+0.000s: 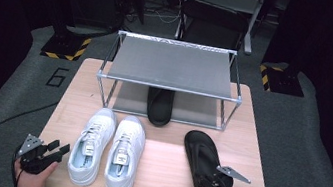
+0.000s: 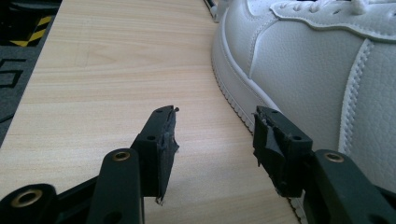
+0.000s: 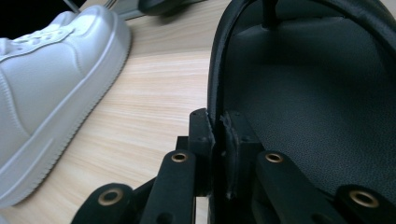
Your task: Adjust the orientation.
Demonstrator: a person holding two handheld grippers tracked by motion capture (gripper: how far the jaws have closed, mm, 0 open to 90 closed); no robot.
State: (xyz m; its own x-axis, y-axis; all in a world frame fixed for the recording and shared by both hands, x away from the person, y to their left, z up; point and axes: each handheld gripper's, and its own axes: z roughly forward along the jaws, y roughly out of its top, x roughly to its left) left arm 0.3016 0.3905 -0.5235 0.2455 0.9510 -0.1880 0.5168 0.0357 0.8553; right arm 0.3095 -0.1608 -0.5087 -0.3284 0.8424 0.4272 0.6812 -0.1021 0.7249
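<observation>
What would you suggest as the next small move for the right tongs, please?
Probably lift the sandal and carry it toward the rack: the right tongs are shut on its edge, and its mate already lies on the lower shelf.

The light wooden counter (image 1: 162,169) is carrying a pair of white leather sneakers (image 1: 108,147) side by side, a black flip-flop sandal (image 1: 202,157) lying right of them, and a metal-framed two-tier shoe rack (image 1: 172,76) standing behind.
</observation>
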